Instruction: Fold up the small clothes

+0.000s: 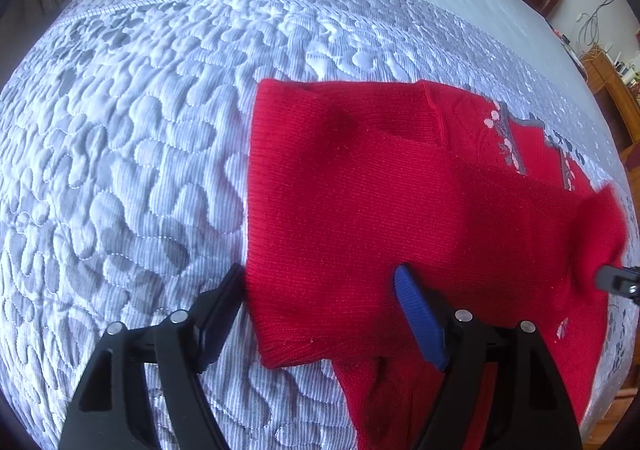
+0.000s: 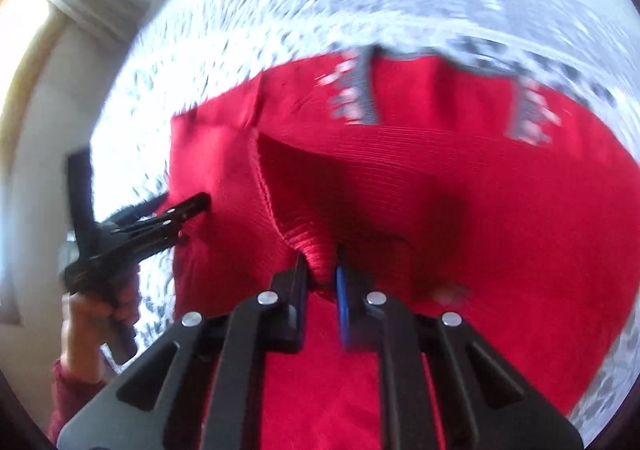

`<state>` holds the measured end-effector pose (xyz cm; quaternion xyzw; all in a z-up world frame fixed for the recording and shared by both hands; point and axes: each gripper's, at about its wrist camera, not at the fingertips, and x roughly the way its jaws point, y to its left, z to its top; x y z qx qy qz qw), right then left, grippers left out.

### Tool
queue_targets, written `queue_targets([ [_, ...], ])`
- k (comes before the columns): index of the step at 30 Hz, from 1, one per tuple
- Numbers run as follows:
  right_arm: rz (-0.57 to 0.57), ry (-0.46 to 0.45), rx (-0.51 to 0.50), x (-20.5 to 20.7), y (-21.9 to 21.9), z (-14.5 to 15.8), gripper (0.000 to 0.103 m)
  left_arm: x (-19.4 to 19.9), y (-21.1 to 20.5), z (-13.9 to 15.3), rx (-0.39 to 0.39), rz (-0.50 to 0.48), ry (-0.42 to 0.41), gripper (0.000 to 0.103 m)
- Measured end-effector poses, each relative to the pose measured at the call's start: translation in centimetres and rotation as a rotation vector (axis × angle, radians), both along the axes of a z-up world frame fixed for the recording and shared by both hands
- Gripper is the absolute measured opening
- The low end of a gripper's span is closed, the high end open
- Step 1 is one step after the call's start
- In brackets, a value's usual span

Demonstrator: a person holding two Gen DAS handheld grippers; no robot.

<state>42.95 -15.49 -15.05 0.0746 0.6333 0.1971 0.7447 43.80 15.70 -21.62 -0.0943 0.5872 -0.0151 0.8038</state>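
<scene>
Mid-fold on bed (image 1: 120, 130): right claw (image 2: 322, 274) clamped on sweater (image 1: 340, 190) fold, lifted; left claw (image 1: 320, 290) apart, straddling sweater's left edge. Next probably: lay fold across, release.

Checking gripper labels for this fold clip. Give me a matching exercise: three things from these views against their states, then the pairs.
Things:
1. left claw
2. right claw
3. red sweater

States:
A. shut on a bunched fold of knit
B. lying partly folded on the quilted bedspread
C. open, one finger over the fabric and one beside its edge

Pairs: 1-C, 2-A, 3-B
</scene>
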Motion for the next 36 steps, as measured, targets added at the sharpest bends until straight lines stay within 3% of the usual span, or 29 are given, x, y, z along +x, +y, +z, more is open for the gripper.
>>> queue_targets([
  [6, -0.19, 0.034, -0.046, -1.0, -11.1, -1.8, 0.02, -0.3, -0.4, 1.1, 0.021, 0.042, 0.013, 0.074],
  [8, -0.223, 0.06, -0.002, -1.3, -13.2, -3.1, 0.035, -1.0, -0.6, 1.8, 0.035, 0.055, -0.001, 0.074],
  [11, -0.249, 0.068, 0.059, -1.6, -14.8, -3.9, 0.045, -2.1, -0.9, 2.6, 0.061, 0.042, -0.019, 0.074],
  [13, -0.25, 0.106, 0.079, -1.5, -15.2, -4.7, 0.051, -2.9, -0.8, 3.1, 0.038, 0.042, -0.027, 0.074],
  [18, -0.26, 0.117, 0.134, -0.9, -14.5, -5.5, 0.051, -4.6, -0.2, 4.3, 0.029, 0.054, -0.054, 0.074],
  [21, -0.227, 0.15, 0.182, -0.5, -13.1, -5.2, 0.023, -5.2, 0.2, 4.7, 0.039, 0.062, -0.063, 0.074],
  [22, -0.205, 0.158, 0.183, -0.4, -12.5, -5.2, 0.006, -5.2, 0.2, 4.7, 0.041, 0.063, -0.064, 0.074],
  [25, -0.168, 0.085, 0.099, -0.4, -11.6, -3.2, 0.005, -5.5, 0.6, 5.0, 0.042, 0.081, -0.073, 0.074],
  [28, -0.145, -0.008, 0.097, -0.3, -11.7, 0.2, 0.005, -5.6, 1.0, 5.8, 0.038, 0.098, -0.093, 0.074],
  [32, -0.149, -0.154, -0.057, -0.1, -13.6, 4.1, 0.005, -4.6, 0.3, 6.6, 0.073, 0.097, -0.116, 0.075],
  [34, -0.162, -0.148, -0.116, 0.4, -15.1, 3.3, 0.006, -3.8, -0.4, 6.2, 0.094, 0.093, -0.109, 0.075],
  [36, -0.171, -0.069, -0.151, 0.7, -16.4, 0.7, 0.017, -2.8, -1.5, 5.0, 0.127, 0.081, -0.076, 0.075],
])
